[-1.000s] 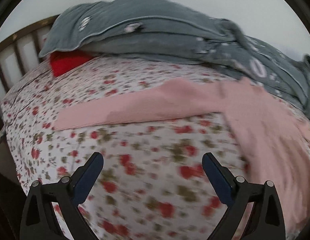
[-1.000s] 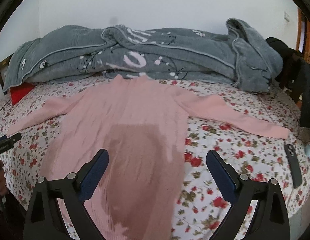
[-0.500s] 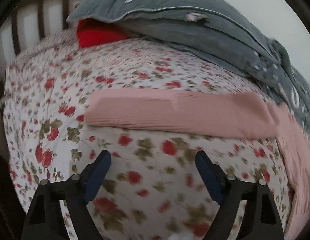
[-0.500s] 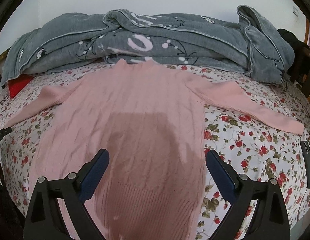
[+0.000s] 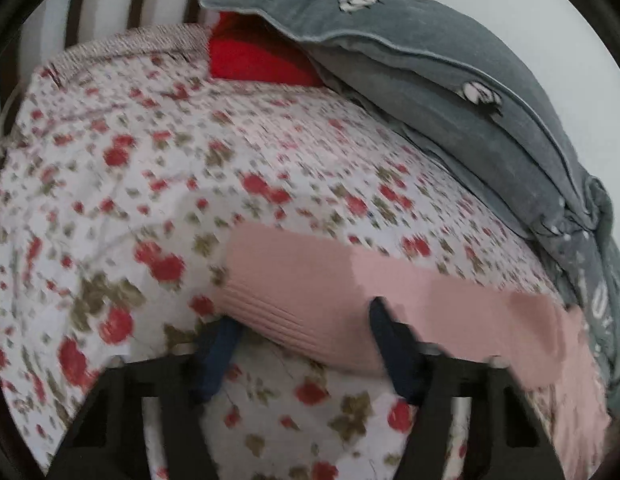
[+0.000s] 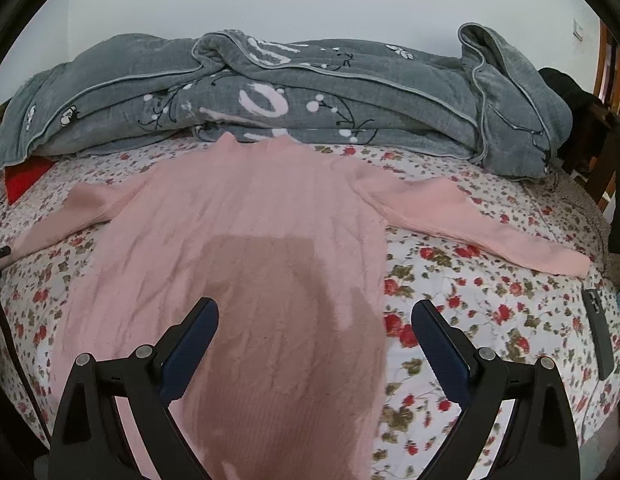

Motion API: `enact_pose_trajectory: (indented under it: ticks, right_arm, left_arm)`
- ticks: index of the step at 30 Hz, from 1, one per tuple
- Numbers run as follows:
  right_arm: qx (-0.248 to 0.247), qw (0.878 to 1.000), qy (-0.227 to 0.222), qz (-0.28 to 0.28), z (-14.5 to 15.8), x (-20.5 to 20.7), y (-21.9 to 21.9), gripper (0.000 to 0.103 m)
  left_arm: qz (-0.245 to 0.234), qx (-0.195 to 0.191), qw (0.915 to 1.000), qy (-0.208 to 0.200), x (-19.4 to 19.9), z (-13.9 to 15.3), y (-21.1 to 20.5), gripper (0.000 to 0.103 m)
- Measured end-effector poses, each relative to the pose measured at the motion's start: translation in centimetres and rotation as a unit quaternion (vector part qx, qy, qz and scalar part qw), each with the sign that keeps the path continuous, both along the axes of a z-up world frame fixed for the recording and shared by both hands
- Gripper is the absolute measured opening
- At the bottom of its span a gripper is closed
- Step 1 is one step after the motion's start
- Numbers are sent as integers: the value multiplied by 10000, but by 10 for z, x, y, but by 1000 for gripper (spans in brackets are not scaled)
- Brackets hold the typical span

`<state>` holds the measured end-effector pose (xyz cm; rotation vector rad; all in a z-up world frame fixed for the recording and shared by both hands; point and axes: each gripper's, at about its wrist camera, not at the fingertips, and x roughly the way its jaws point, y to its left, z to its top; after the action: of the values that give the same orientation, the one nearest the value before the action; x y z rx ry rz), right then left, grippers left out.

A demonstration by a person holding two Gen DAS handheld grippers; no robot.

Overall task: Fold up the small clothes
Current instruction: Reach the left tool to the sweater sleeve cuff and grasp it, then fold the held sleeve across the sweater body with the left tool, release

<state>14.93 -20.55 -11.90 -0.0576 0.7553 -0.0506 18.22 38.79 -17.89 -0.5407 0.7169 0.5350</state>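
Pink sweater (image 6: pixel 245 240) flat on floral bedspread (image 6: pixel 490 300), blanket lettering unreadable

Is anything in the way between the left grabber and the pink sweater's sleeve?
No, nothing visible is in the way. The cuff of the sleeve already lies between the jaws of the left gripper, which are closing around it. Only the flowered bedsheet lies under it.
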Motion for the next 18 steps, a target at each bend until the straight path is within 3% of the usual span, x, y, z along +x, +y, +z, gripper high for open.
enact_pose_trajectory:
  ticks: [1, 4, 9, 14, 18]
  right_arm:
    - [-13, 10000, -9, -23, 0, -1, -3, 96]
    - [-10, 9999, -32, -127, 0, -4, -17, 96]
    - [102, 9995, -130, -260, 0, -5, -43, 96]
    - [139, 9993, -235, -262, 3, -5, -71, 96]
    - [315, 9985, -399, -204, 13, -3, -99, 96]
  left_arm:
    - [-15, 66, 9999, 77, 3, 1, 1, 6]
    - [-110, 111, 9997, 184, 10, 5, 2, 6]
    - [-343, 478, 9983, 47, 24, 44, -32, 6]
    - [-879, 966, 9912, -200, 52, 95, -105, 6]
    - [-1492, 1112, 9815, -446, 81, 130, -182, 6]
